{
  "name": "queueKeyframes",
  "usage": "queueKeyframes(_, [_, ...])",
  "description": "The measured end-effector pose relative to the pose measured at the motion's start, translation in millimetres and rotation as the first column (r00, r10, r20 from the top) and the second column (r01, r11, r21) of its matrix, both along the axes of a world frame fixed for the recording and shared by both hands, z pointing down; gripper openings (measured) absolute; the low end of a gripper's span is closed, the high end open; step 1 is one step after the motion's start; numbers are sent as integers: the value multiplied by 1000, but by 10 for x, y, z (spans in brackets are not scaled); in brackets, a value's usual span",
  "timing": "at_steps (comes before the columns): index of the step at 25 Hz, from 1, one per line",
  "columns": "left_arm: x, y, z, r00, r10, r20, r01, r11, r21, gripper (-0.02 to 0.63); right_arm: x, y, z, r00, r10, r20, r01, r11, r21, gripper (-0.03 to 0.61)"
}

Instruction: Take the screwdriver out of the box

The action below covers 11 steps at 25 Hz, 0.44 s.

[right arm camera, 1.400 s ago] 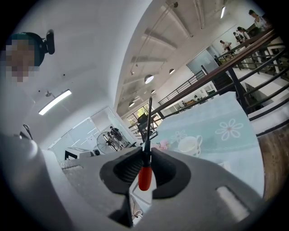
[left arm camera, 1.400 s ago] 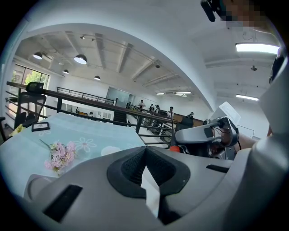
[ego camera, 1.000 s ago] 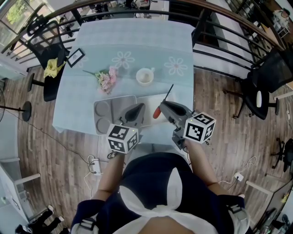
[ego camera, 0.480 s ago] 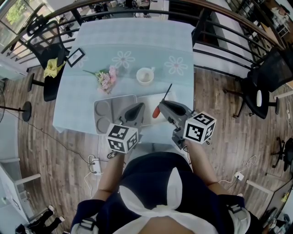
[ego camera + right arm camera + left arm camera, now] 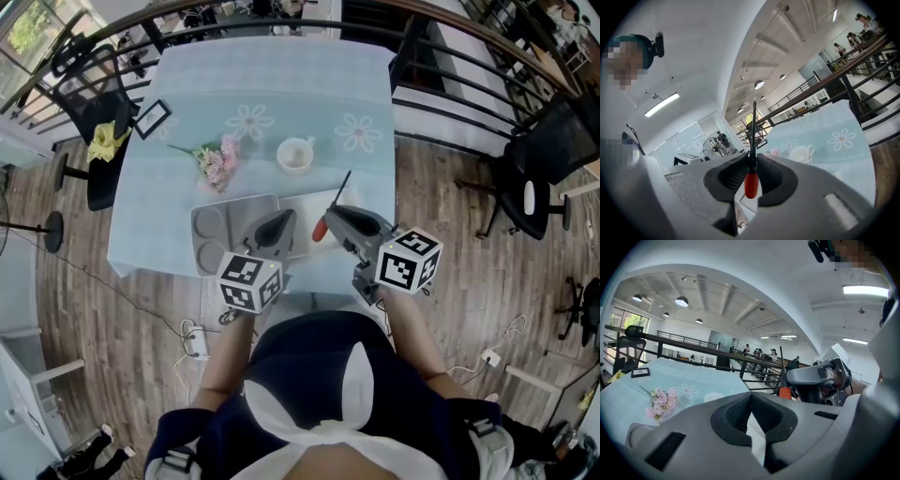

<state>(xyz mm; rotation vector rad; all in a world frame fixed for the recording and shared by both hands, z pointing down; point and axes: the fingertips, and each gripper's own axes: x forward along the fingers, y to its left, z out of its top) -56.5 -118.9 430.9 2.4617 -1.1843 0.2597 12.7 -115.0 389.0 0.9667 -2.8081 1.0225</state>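
the head view looks steeply down from above onto the bench (image 5: 281,84), with the left gripper (image 5: 284,223) and right gripper (image 5: 331,217) toward 6 o'clock. each gripper view sits close behind its own jaws, facing 12 o'clock along the bench. all share the flowers (image 5: 217,164) and cup (image 5: 296,155).

Both forearms reach forward from the torso, side by side; the left hand-held gripper (image 5: 284,221) points ahead and slightly down, its jaws closed together on nothing; the right hand-held gripper (image 5: 332,216), just beside it, tilts slightly down too, its jaws clamped on the screwdriver (image 5: 751,183).
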Motion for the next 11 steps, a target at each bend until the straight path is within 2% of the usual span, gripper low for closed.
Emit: queueKeyframes(11, [6, -7, -37, 1000, 9, 3, -9, 1000, 2, 17, -7, -3, -25, 1000, -2, -16, 2, 1000, 4, 57])
